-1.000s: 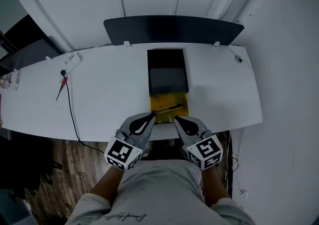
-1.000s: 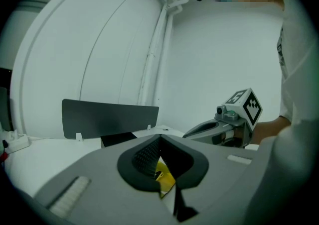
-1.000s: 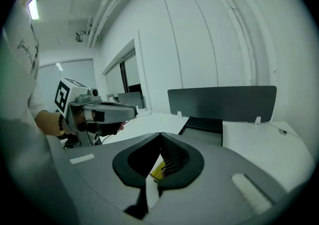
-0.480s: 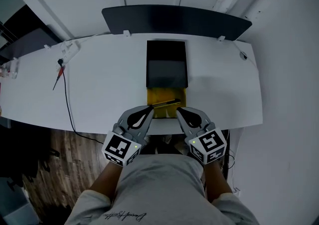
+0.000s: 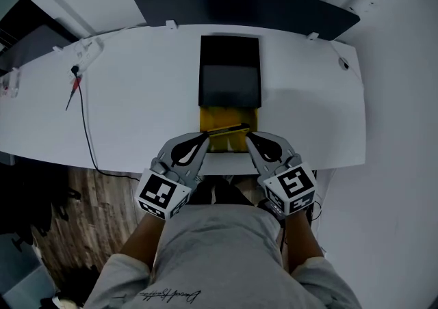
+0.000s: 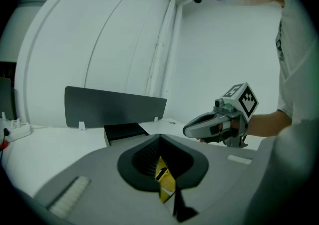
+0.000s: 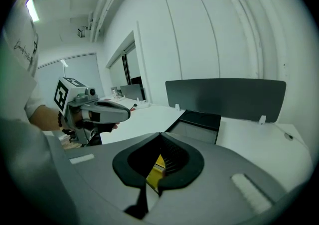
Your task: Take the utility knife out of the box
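A black box lies in the middle of the white desk. A yellow part sticks out of its near end toward me. A thin dark bar lies across that yellow part, running between the two gripper tips. My left gripper is shut on a yellow piece with black print, at the left near corner. My right gripper is shut on the yellow piece at the right near corner. I cannot make out the utility knife itself as a separate thing.
A dark partition panel stands along the desk's far edge. At far left are a power strip and a black cable with a red tip. The desk's near edge runs just under the grippers, above wooden floor.
Both grippers have drawn back toward me and slightly down. More of the yellow part now shows out of the black box's near end.
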The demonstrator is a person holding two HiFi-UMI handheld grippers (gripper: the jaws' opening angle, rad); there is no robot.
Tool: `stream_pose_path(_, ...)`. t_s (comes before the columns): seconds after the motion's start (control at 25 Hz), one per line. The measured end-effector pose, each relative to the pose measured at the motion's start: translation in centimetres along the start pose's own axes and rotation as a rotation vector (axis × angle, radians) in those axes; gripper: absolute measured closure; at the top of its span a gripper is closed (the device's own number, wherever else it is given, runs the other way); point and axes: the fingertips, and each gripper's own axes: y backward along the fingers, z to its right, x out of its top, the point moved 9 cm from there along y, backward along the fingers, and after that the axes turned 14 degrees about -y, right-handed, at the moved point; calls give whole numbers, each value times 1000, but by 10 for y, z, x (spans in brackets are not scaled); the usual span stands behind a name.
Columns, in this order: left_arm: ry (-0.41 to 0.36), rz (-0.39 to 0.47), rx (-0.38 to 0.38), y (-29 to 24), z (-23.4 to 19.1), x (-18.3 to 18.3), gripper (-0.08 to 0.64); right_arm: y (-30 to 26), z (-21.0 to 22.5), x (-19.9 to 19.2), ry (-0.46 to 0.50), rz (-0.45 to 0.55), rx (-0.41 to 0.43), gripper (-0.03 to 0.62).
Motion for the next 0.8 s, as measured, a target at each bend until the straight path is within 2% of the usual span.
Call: stream_pose_path(0.8, 38, -46, 1, -20, -8, -29, 558, -27, 28, -11, 28, -89, 10, 577)
